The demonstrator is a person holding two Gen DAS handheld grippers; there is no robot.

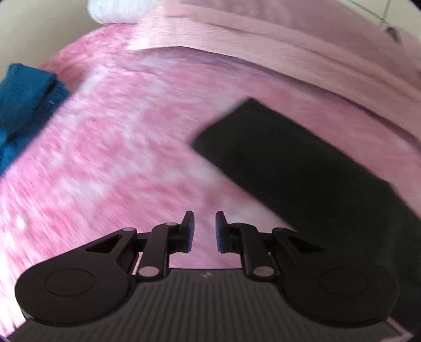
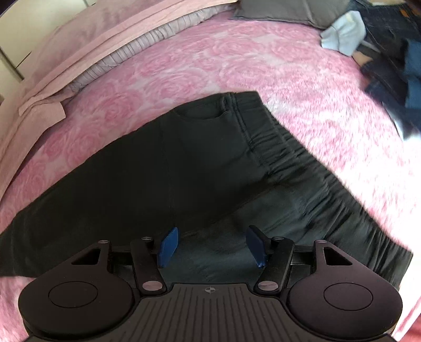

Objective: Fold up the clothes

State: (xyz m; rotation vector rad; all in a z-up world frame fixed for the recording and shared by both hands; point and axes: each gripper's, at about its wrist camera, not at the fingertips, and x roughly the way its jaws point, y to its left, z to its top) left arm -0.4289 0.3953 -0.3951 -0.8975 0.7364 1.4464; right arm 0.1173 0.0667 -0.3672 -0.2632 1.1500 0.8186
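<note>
Black trousers (image 2: 184, 168) lay flat on a pink rose-patterned bedspread (image 2: 200, 68), the elastic waistband toward the right of the right wrist view and one leg running away to the lower left. That long axis mattered most: the waist end sat directly under the right gripper (image 2: 211, 246), whose blue pads stood released and wide apart just above the cloth, gripping nothing. The leg end (image 1: 236, 131) lay ahead and to the right of the left gripper (image 1: 204, 230), which hung over bare bedspread with a narrow gap between its pads and nothing in it. By this reading the right hand was the nearer one to the garment, and the left would have had to travel toward the hem before any fold along the leg's length.

No basket or bin showed. Loose piles stood in for containers: a blue folded cloth (image 1: 23, 105) at the left edge of the left view, denim and pale garments (image 2: 389, 44) heaped at the far right, a grey pillow (image 2: 279, 10) beyond.
</note>
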